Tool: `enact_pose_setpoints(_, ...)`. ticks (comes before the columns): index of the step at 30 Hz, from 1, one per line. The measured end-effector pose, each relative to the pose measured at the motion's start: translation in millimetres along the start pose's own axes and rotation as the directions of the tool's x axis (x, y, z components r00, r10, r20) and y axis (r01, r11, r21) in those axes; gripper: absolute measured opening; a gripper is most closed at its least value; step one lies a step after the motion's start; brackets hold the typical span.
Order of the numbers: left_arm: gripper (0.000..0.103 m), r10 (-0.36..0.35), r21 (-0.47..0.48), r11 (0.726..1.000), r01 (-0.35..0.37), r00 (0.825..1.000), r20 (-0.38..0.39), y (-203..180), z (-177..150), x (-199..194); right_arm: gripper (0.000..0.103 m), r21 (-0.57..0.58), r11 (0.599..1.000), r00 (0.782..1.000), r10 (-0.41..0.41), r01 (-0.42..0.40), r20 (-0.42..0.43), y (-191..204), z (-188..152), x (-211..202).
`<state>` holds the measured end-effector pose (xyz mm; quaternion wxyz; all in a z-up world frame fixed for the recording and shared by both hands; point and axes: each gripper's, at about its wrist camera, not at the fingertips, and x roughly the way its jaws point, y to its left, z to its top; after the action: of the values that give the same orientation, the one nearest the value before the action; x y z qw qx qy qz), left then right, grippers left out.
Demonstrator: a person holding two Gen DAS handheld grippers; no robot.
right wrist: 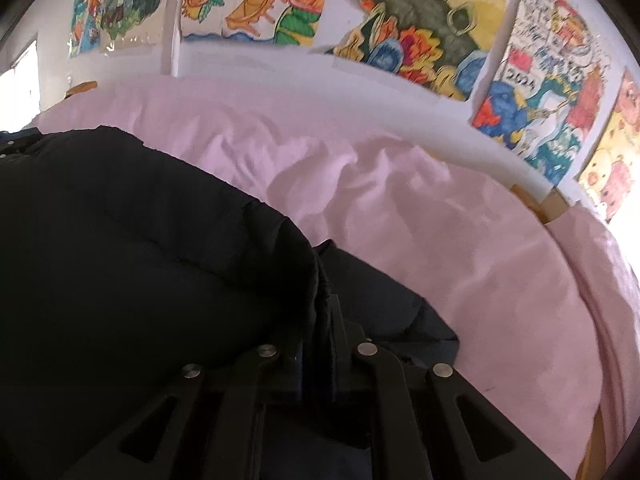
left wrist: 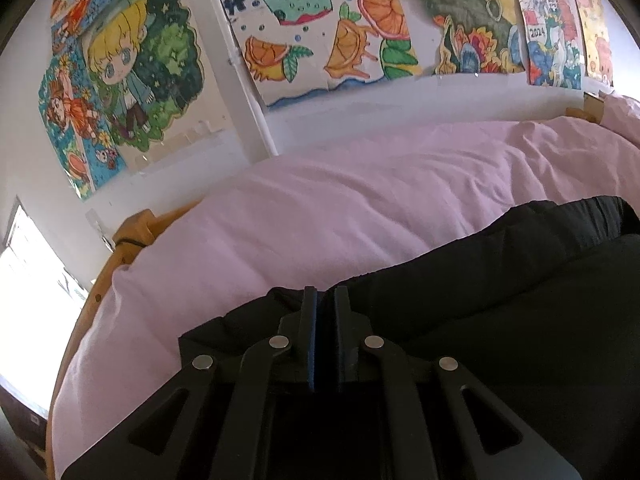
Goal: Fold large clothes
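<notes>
Lying across the lower frame of both views: black padded jacket (left wrist: 500,300), puffy, quilted, matte, on a bed with pink sheet (left wrist: 320,216). Bare sheet runs above it to the wall of children's drawings (left wrist: 320,20); wooden bed frame (left wrist: 132,236) at left edge. Left tongs (left wrist: 325,300) pinched nearly closed on the jacket's edge. Right tongs (right wrist: 324,312) closed on a thick fold.

The puffy jacket (left wrist: 500,300) was plain black. The bed sheet (left wrist: 320,220) was pale pink and unpatterned. Wall drawings (left wrist: 320,32) showed orange slices, green leaves and a blond cartoon figure on the white wall (left wrist: 360,100).
</notes>
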<state>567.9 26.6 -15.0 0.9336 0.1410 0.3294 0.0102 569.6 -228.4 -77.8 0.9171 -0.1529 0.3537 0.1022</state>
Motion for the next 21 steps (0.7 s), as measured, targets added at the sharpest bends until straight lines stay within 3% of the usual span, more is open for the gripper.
enact_pose_setpoints(9,0.007,0.012,0.016,1.000,-0.011,0.999,-0.032,-6.3,-4.8,13.4,0.010,0.025,0.996,0.996,0.085,-0.085,-0.040,-5.3,-4.5,15.8)
enact_pose_setpoints(19,0.011,0.037,0.029,0.999,-0.037,0.999,-0.006,-9.1,-8.3,8.0,0.011,0.041,0.997,0.998,0.062,-0.062,0.018,-3.1,-11.8,7.1)
enact_pose_setpoints(21,0.016,0.043,0.014,0.999,-0.043,0.999,0.005,-6.2,-7.9,4.1,0.011,0.044,0.997,0.998,0.058,-0.060,0.034,-3.7,-11.7,2.6)
